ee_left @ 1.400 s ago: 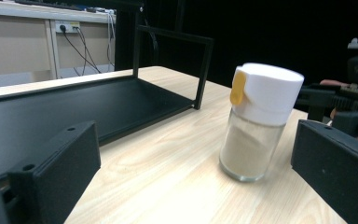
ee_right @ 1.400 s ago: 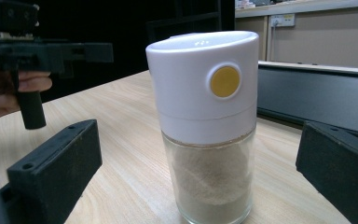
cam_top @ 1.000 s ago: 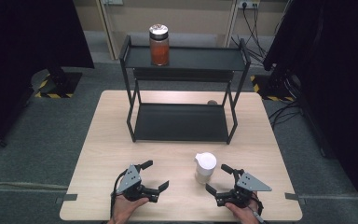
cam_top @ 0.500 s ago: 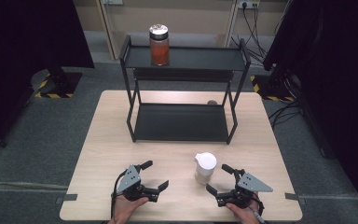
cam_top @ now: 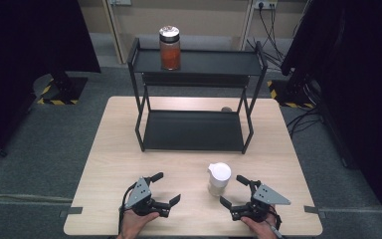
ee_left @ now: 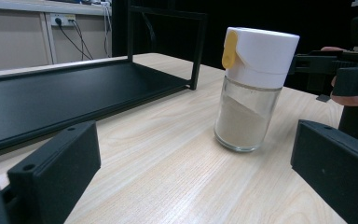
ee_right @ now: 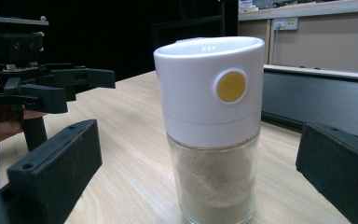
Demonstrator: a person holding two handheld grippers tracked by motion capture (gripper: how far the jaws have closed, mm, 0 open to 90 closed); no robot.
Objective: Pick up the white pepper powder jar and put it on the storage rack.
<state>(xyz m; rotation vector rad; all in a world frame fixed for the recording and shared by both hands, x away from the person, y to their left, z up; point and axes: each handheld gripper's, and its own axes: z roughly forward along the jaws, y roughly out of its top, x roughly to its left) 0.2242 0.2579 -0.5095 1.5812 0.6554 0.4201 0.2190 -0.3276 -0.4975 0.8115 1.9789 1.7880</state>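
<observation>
- From the high view I get even, soft overhead light on the table; shadows under things are faint and short.
- Both sides of the room fall off to near black; the floor reads dull grey.
- High view is low in detail, slightly soft all over, and straight lines bow a little toward the edges.
- In the left gripper view the shaker jar is sharp; the black jaws at the bottom are blurred.
- In the right gripper view the jar's white cap is bright without clipping; the background wall is soft.
- Glass shows mild reflections, no hard glare.
</observation>
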